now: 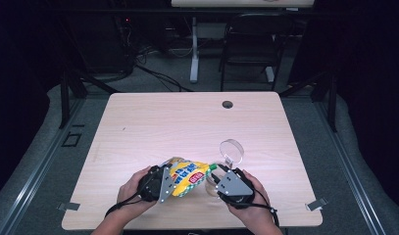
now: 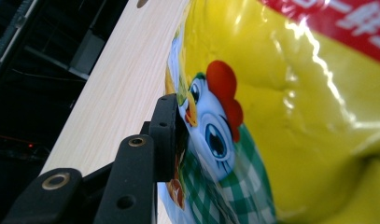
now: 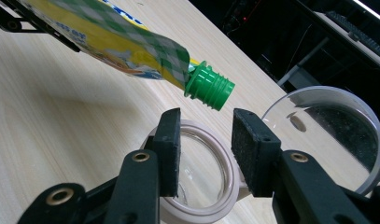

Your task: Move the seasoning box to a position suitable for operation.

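Both hands sit at the near edge of the table (image 1: 138, 122), each with a gripper, and between them hangs the big yellow pouch (image 1: 187, 177), lifted off the wood and tipped so its green cap (image 3: 210, 86) points toward the right hand. Clamped on the pouch's body is the left gripper (image 1: 163, 183); the right gripper (image 3: 205, 149) has its jaws apart with nothing between them, poised just short of the cap and above the open glass jar (image 3: 197, 175), whose clear lid (image 1: 231, 152) lies just beside it. To my eye the job now is getting that cap off, so the right jaws should close squarely on its ribbed sides and twist while the left keeps the pouch steady, not squeezing harder, spout over the jar's mouth. From above, the jar is mostly hidden behind the right gripper; the right gripper view shows its rim and the cap plainly, while the left gripper view shows one finger (image 2: 166, 135) pressed into the printed foil.
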### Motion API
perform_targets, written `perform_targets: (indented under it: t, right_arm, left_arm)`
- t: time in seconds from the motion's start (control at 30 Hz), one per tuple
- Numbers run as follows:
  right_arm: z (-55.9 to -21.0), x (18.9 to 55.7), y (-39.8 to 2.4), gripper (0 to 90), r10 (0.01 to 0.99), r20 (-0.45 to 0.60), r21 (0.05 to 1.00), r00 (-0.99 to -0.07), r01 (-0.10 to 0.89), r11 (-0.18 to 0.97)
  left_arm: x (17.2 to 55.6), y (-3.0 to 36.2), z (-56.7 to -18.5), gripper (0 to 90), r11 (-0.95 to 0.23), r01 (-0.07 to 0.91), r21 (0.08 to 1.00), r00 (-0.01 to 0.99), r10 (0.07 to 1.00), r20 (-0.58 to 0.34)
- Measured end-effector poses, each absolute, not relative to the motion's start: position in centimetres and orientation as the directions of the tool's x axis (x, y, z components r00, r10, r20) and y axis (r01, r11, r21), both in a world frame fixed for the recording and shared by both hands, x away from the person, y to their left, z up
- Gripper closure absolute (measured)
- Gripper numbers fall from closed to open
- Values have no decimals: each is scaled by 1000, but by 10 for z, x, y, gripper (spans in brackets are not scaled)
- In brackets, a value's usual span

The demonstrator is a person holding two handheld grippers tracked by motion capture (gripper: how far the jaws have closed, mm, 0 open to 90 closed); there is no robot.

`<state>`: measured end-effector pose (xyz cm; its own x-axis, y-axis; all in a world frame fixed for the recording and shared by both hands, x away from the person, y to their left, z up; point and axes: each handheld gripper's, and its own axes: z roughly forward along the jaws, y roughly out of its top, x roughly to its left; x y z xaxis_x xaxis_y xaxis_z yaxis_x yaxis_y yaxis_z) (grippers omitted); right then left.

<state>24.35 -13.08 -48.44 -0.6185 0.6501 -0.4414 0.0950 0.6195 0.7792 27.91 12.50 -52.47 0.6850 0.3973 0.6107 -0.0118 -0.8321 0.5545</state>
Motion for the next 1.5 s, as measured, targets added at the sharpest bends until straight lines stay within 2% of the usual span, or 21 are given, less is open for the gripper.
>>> perform_targets:
  t: [1.5]
  right_arm:
    - [-487, 248, -111, 593, 508, -627, 647, -591, -31, 762]
  left_arm:
    - [280, 124, -524, 649, -876, -13, 483, 652, 358, 668]
